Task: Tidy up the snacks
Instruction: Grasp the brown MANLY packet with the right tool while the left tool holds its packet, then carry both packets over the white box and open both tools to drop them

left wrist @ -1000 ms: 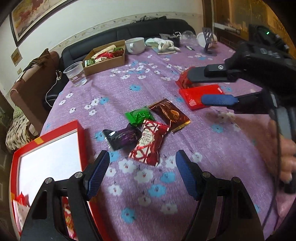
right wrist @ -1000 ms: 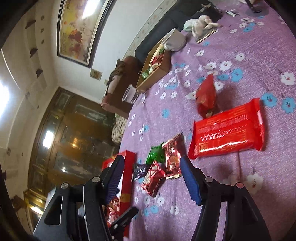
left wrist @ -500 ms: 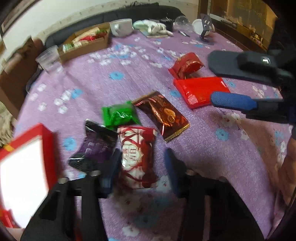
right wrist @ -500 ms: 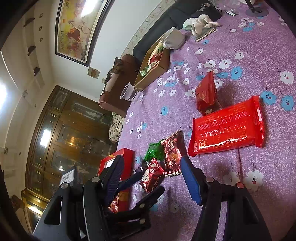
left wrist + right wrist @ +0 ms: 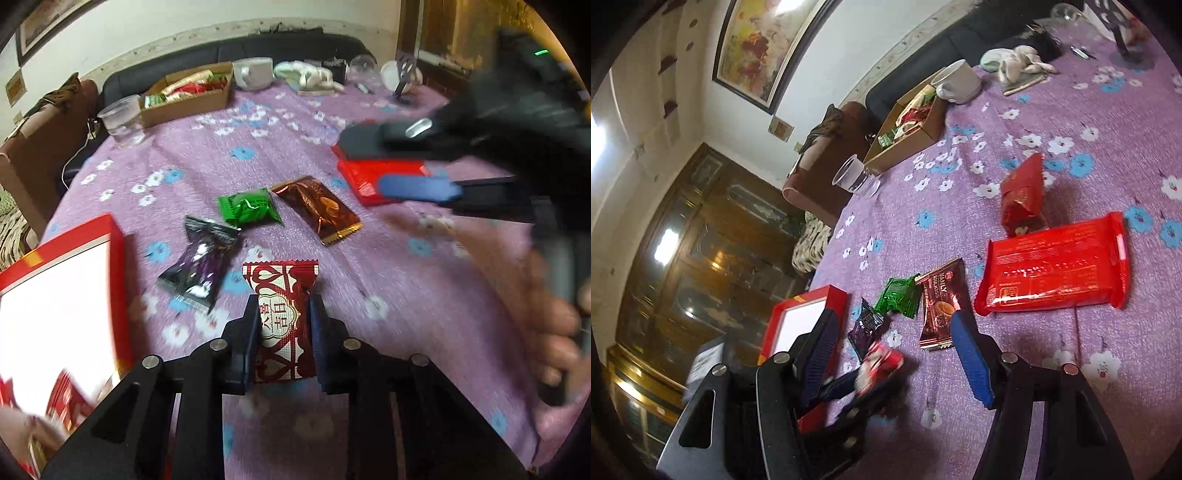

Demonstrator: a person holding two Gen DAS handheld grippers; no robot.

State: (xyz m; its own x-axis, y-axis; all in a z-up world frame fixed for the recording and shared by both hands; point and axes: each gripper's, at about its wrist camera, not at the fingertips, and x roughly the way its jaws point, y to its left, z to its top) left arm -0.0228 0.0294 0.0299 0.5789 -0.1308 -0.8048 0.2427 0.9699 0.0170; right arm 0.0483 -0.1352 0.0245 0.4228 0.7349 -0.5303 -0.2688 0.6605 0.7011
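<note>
On the purple flowered cloth, my left gripper (image 5: pixel 285 301) has a red-and-white snack packet (image 5: pixel 282 325) between its fingers. Its jaws are closing and both pads press the packet's sides. The right wrist view shows the same packet (image 5: pixel 881 363) blurred at the left gripper's tips. Beyond it lie a purple packet (image 5: pixel 201 262), a green packet (image 5: pixel 249 206) and a brown packet (image 5: pixel 319 206). My right gripper (image 5: pixel 894 321) hangs open and empty above the brown packet (image 5: pixel 940 306), near a flat red pack (image 5: pixel 1052 266) and a small red bag (image 5: pixel 1023 195).
A red box with a white inside (image 5: pixel 55 295) lies at the near left. At the far side stand a cardboard box of snacks (image 5: pixel 184 96), a clear plastic cup (image 5: pixel 122 118) and a white mug (image 5: pixel 255 74). A person's hand (image 5: pixel 557 332) holds the right gripper's handle.
My left gripper came down over the red-and-white packet and its jaws narrowed from wide apart to pressing on it. The right gripper has barely shifted and stays open.
</note>
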